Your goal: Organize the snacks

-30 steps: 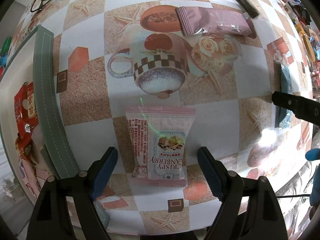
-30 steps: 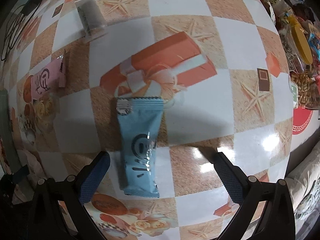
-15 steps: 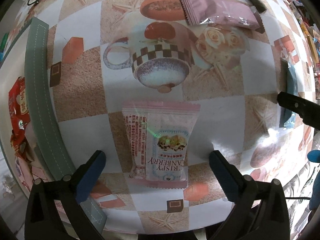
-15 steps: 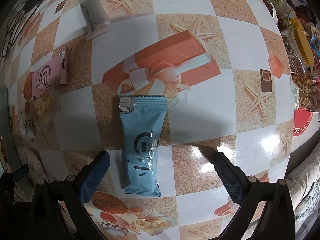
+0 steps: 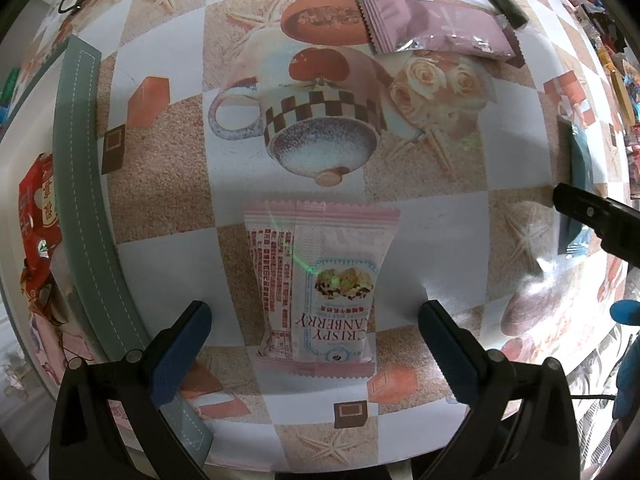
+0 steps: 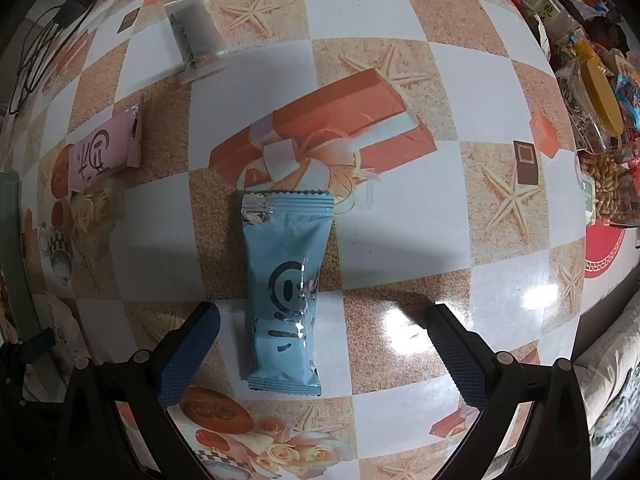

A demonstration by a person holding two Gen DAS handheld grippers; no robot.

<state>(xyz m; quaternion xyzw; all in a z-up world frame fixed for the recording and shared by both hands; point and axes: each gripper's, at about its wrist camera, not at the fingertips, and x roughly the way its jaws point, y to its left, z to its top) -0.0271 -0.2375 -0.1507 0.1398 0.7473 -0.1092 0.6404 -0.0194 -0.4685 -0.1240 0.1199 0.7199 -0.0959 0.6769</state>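
Observation:
A pink-and-white cranberry crisp packet (image 5: pixel 320 296) lies flat on the patterned tablecloth. My left gripper (image 5: pixel 314 344) is open, its jaws standing wide on either side of the packet's near end, not touching it. A light blue snack packet (image 6: pixel 286 292) lies flat in the right wrist view. My right gripper (image 6: pixel 320 346) is open around its near end, apart from it. A mauve-pink packet (image 5: pixel 436 26) lies farther off and also shows in the right wrist view (image 6: pixel 104 156).
A grey-green tray rim (image 5: pixel 80 184) runs along the left, with red snack packets (image 5: pixel 38 216) inside it. A clear-wrapped grey snack (image 6: pixel 196 36) lies far left of the blue packet. Jars and snacks (image 6: pixel 592 92) crowd the table's right edge. The right gripper's arm (image 5: pixel 600 220) shows at right.
My left gripper's jaws have opened wider around the cranberry packet. My right gripper has held its width, and the blue packet sits slightly farther forward between its jaws.

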